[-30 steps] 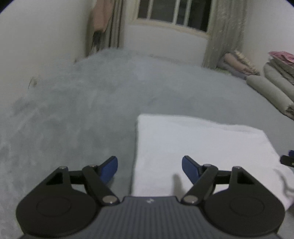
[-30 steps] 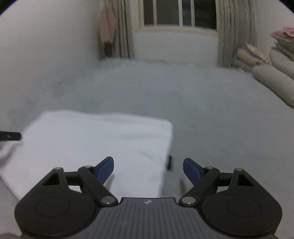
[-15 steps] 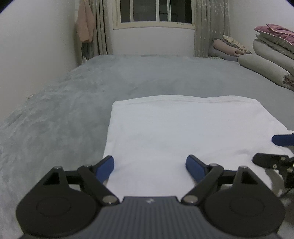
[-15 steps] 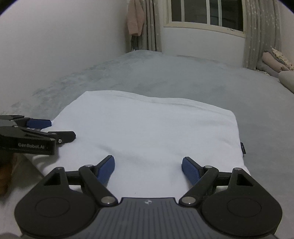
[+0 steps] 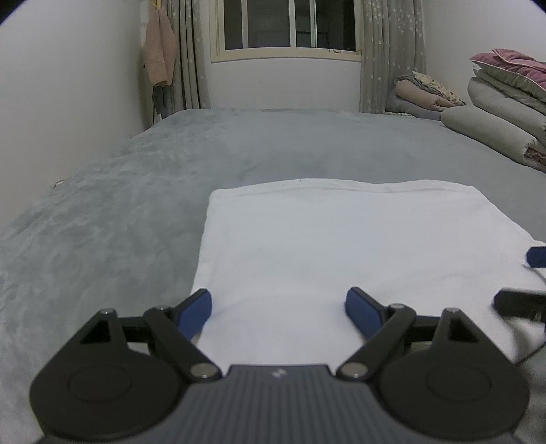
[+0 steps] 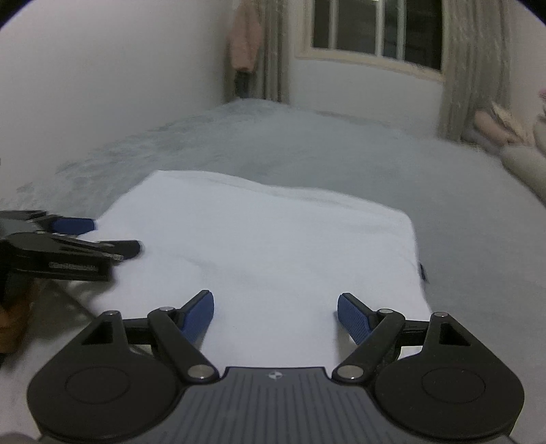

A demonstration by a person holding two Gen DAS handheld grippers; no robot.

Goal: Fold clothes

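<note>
A grey plush bed cover [image 5: 143, 211] fills the room's floor of view, running back to a white wall with a dark window [image 5: 290, 27] framed by pale curtains [image 5: 392, 54]. A pink garment [image 5: 158, 54] hangs by the left wall.

On the bed lies a white folded cloth [image 5: 341, 246], flat and roughly rectangular, its near edge under both tools. The left hand-held gripper [image 5: 278, 309] sits over the cloth's near left corner with jaws spread wide; they have just been opening, with only flat cloth below them and nothing pinched. The right hand-held gripper [image 6: 275, 314] hovers over the near right part of the cloth, jaws also apart and gripping nothing.

The left view alone shows stacked quilts and pillows [image 5: 494, 112] along the right wall. The right view, blurred, alone shows a small dark tag [image 6: 422, 271] at the cloth's right edge, and the left tool from the side.
</note>
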